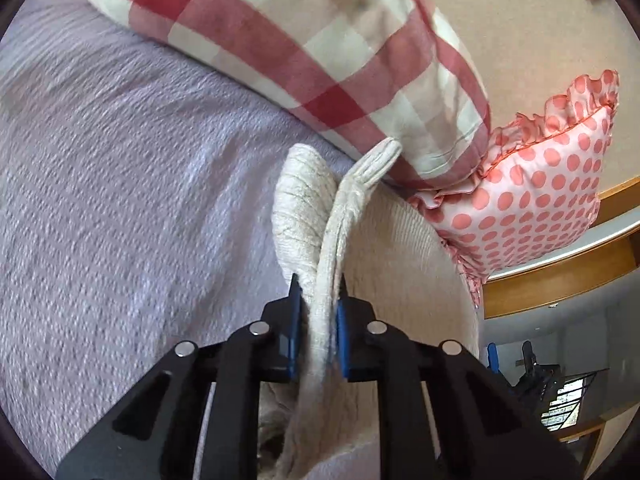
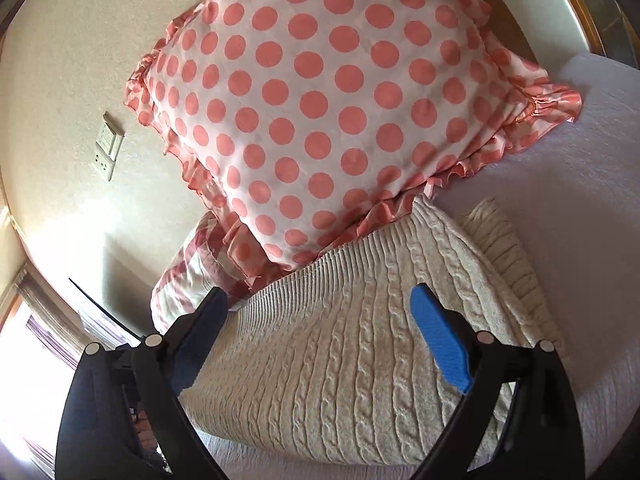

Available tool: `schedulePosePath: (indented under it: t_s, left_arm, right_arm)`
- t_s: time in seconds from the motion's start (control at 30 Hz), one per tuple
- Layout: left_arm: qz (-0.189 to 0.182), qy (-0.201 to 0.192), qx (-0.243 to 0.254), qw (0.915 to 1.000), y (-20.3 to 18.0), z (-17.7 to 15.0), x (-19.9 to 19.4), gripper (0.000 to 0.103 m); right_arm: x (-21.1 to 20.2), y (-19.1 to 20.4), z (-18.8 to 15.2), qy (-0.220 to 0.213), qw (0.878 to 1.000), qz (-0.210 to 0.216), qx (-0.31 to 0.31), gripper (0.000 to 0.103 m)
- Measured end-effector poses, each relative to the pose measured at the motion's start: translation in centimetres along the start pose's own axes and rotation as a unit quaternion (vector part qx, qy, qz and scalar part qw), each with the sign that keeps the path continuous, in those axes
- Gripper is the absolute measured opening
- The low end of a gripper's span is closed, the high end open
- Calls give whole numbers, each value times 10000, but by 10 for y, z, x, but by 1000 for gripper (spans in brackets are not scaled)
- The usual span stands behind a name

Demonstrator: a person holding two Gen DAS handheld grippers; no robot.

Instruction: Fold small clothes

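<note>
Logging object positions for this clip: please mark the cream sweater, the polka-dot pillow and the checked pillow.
cream sweater (image 2: 340, 360), right wrist view, cable-knit body.
polka-dot pillow (image 2: 328, 112), right wrist view, centre of face.
checked pillow (image 1: 320, 48), left wrist view, middle of cover.

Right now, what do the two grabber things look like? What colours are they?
Both look alike. The left gripper has black, angular plastic arms with long slots cut in them, round silver bolts at the joints, and flat bright blue fingers. The right gripper has the same black linkage arms, silver bolts, and blue ridged pads. No cables, sleeves or writing show.
</note>
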State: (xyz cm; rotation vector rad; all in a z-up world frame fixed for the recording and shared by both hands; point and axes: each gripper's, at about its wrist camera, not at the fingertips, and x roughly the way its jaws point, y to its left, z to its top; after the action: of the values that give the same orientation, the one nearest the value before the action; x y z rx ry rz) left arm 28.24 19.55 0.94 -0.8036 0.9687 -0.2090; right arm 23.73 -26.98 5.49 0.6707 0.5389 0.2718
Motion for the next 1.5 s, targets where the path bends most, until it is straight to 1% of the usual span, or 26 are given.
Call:
schedulePosePath:
  t_s: [0.1, 0.2, 0.27, 0.33, 0.4, 0.47, 0.53, 0.6, 0.63, 0.67, 0.7, 0.77, 0.8, 0.83, 0.87, 0.9, 0.97, 1.0, 1.03, 1.1, 1.17, 1.23, 1.33, 1.43, 1.47, 1.5]
  left_arm:
    - [-223, -183, 261, 9992, -50, 4, -17, 13]
    - [-383, -287, 803, 9956, -126, -1, -18, 12]
    - [-548, -246, 1175, 9912, -182, -13, -4, 12]
    - [-832, -83, 1461, 9857, -234, -31, 24, 12]
    - [-1061, 149, 1692, 9797, -277, -55, 65, 12]
    - [-1265, 593, 1775, 9742, -307, -84, 118, 12]
    - [-1121, 1071, 1835, 9707, -323, -116, 177, 12]
    - [-889, 1638, 1723, 9672, -324, -145, 231, 13]
    - [-872, 1693, 1702, 9668, -323, -153, 242, 14]
    - [-926, 1557, 1789, 9670, -326, -156, 240, 14]
    - [-1175, 1498, 1817, 9648, -328, -155, 232, 19]
    - [-2016, 1534, 1613, 9538, -328, -144, 205, 19]
    - [-2243, 1429, 1639, 9500, -326, -137, 187, 20]
    - [-2299, 1208, 1838, 9480, -325, -132, 165, 24]
    - [-2187, 961, 2117, 9477, -325, -128, 146, 29]
    - [-1878, 726, 2366, 9505, -323, -126, 131, 39]
    - [-1206, 452, 2673, 9550, -307, -121, 113, 41]
    - [-993, 447, 2730, 9558, -296, -120, 109, 41]
    - [-777, 471, 2749, 9572, -283, -120, 107, 40]
    - [-545, 598, 2699, 9595, -264, -124, 106, 40]
    - [-599, 700, 2608, 9610, -250, -123, 104, 40]
    - [-600, 613, 2731, 9581, -249, -127, 100, 41]
    - [-662, 467, 2912, 9532, -254, -131, 100, 45]
    - [-782, 419, 2835, 9548, -251, -133, 99, 46]
    - [-782, 401, 2804, 9559, -249, -133, 98, 46]
    - [-775, 405, 2773, 9568, -245, -135, 94, 47]
  right_arm:
    - [-12, 0, 6, -224, 9996, 128, 99, 95]
    - [-26, -3, 14, -391, 9979, 463, 229, 95]
    - [-38, -6, 20, -565, 9964, 560, 283, 95]
    - [-50, -12, 27, -757, 9947, 593, 367, 95]
    - [-62, -21, 34, -952, 9934, 486, 416, 95]
    - [-73, -34, 41, -1120, 9920, 298, 491, 95]
    - [-81, -50, 46, -1208, 9901, 44, 711, 95]
    - [-85, -66, 50, -1199, 9879, -14, 980, 95]
    - [-85, -71, 51, -1185, 9873, -29, 1061, 95]
    - [-85, -75, 51, -1171, 9869, -65, 1109, 95]
    - [-85, -78, 52, -1135, 9871, -85, 1127, 95]
    - [-81, -80, 53, -1003, 9887, -55, 1112, 95]
    - [-78, -80, 53, -901, 9899, -43, 1095, 95]
    - [-73, -81, 52, -775, 9912, -32, 1073, 95]
    - [-68, -80, 51, -604, 9926, -15, 1056, 94]
    - [-62, -79, 50, -385, 9940, 9, 1021, 93]
    - [-54, -71, 48, -17, 9959, 144, 890, 88]
    - [-53, -65, 48, 89, 9972, 89, 739, 80]
    - [-56, -59, 47, 79, 9983, -8, 574, 78]
    - [-74, -38, 44, -136, 9997, -21, 186, 73]
    - [-99, -10, 38, -476, 9981, 112, -367, 73]
    - [-111, 18, 30, -538, 9944, 256, -874, 73]
    - [-93, 52, 16, -90, 9883, 420, -1463, 73]
    - [-58, 62, 6, 429, 9838, 559, -1647, 73]
    - [-44, 61, 2, 655, 9819, 524, -1695, 73]
    - [-30, 57, -2, 922, 9810, 350, -1671, 73]
